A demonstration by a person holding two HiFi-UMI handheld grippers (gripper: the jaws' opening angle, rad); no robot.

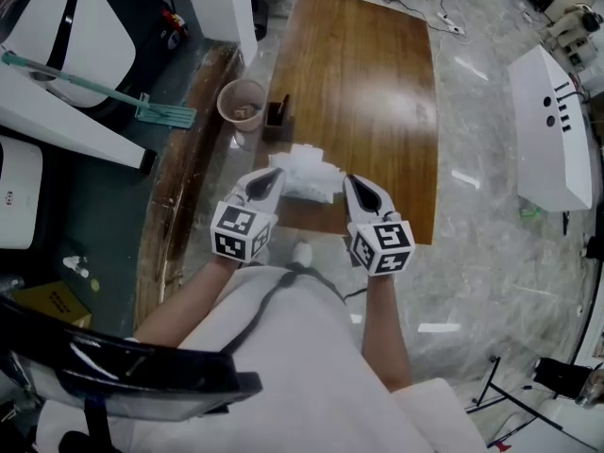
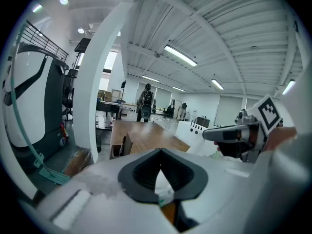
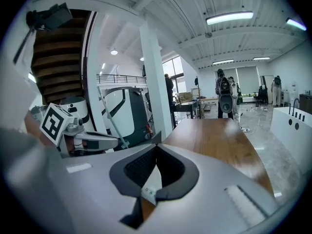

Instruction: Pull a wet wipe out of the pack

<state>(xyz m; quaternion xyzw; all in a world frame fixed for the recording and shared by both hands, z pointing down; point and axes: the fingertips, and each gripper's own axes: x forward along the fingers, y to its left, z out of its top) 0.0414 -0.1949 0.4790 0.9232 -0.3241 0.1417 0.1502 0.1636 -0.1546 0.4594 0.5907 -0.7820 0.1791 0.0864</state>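
Left gripper (image 1: 274, 176), right gripper (image 1: 353, 183) — white shells, black jaw pads, black-and-white marker cubes (image 1: 243, 231). Person's top (image 1: 283, 347) — white, short-sleeved.

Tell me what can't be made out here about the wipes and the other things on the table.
- Pack versus pulled wipe: in the head view the white bundle between the left gripper and the right gripper is too small and washed out to separate.
- Its print: each gripper view shows only a sliver, and the gripper's own body hides the rest.
- Contents of the cup: too small in the head view.
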